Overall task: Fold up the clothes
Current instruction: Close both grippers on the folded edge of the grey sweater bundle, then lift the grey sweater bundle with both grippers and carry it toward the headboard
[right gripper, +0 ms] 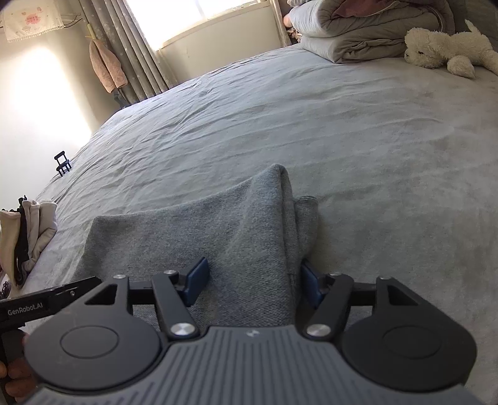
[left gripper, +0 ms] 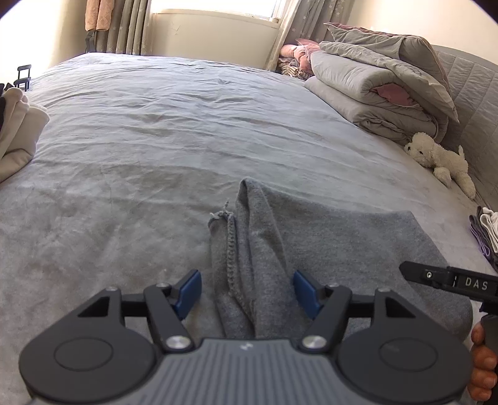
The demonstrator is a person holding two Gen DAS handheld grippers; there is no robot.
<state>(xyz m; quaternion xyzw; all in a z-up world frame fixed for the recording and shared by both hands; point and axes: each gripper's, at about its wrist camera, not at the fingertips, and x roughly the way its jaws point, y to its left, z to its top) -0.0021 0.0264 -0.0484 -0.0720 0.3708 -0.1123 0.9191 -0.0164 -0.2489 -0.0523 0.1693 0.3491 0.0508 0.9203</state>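
Hovering low over the bed (left gripper: pixel 155 131), the left gripper (left gripper: pixel 246 293) stands released, its blue pads (left gripper: pixel 188 291) spread apart with a bunched ridge of the grey knit garment (left gripper: pixel 326 246) lying between them, neither pad pressing on the cloth. The right gripper (right gripper: pixel 250 285) is likewise released: its left pad sits clear above the fabric, while the right pad lies just beside the garment's folded edge without pinching it. The garment lies on the near part of the bed, partly folded, with a raised crease running away from each gripper and a flatter panel spread between the two. In the left wrist view, the right gripper's black finger reaches in from the right edge above the garment, with fingers of the person's hand (left gripper: pixel 482 364) around its handle. Farther out, a cream pile of clothes (left gripper: pixel 15 124) rests at the bed's left edge, and a small stack of folded items (left gripper: pixel 485 233) at its right. A white plush dog (left gripper: pixel 442 159) lies beside the folded grey duvets (left gripper: pixel 379 87) near the headboard. Curtains (left gripper: pixel 127 25) flank the bright window beyond.
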